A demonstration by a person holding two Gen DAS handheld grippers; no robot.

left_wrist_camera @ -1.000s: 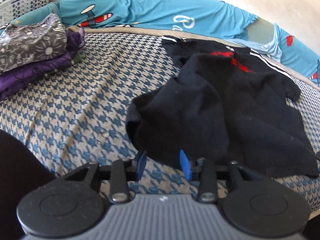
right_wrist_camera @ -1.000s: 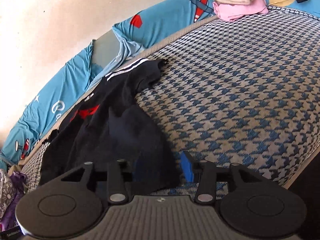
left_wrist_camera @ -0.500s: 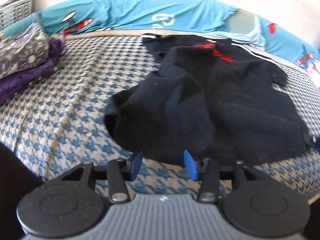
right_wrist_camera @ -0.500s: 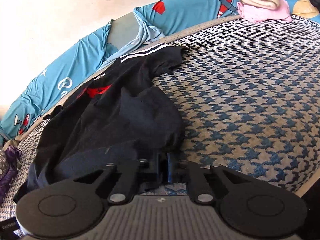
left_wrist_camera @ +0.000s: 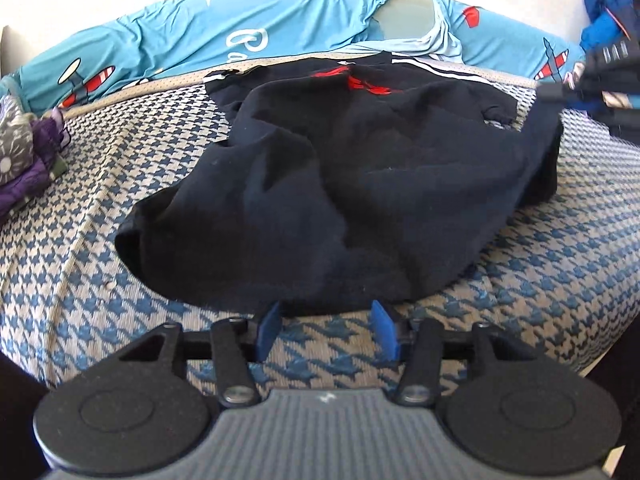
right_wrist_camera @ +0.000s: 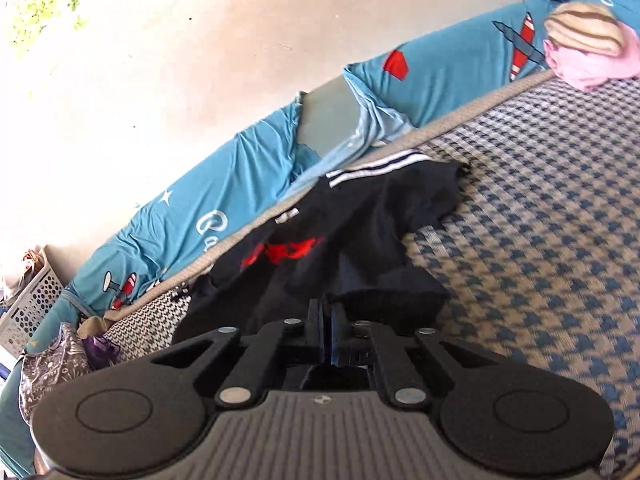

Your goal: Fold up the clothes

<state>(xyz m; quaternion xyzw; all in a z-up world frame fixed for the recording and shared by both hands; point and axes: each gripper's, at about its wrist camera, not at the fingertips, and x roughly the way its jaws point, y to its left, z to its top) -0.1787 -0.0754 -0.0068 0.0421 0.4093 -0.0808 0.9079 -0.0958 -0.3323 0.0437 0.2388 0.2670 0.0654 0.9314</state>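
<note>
Left tongs (left_wrist_camera: 326, 330), blue pads opening with only the bed (left_wrist_camera: 560, 264) cover between them, are held just short of the hem. Right tongs (right_wrist_camera: 326, 338) are clamped on the hem's other corner. The black T-shirt (left_wrist_camera: 360, 184), judged light, limp and prone to sagging, is best taken at hem corners. It lies rumpled near the bed's far edge, long axis running hem-near to collar-far.

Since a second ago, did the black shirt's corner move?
Yes. The right gripper, shut on the black shirt, has lifted its corner off the checked bed, toward the blue sheet.
</note>
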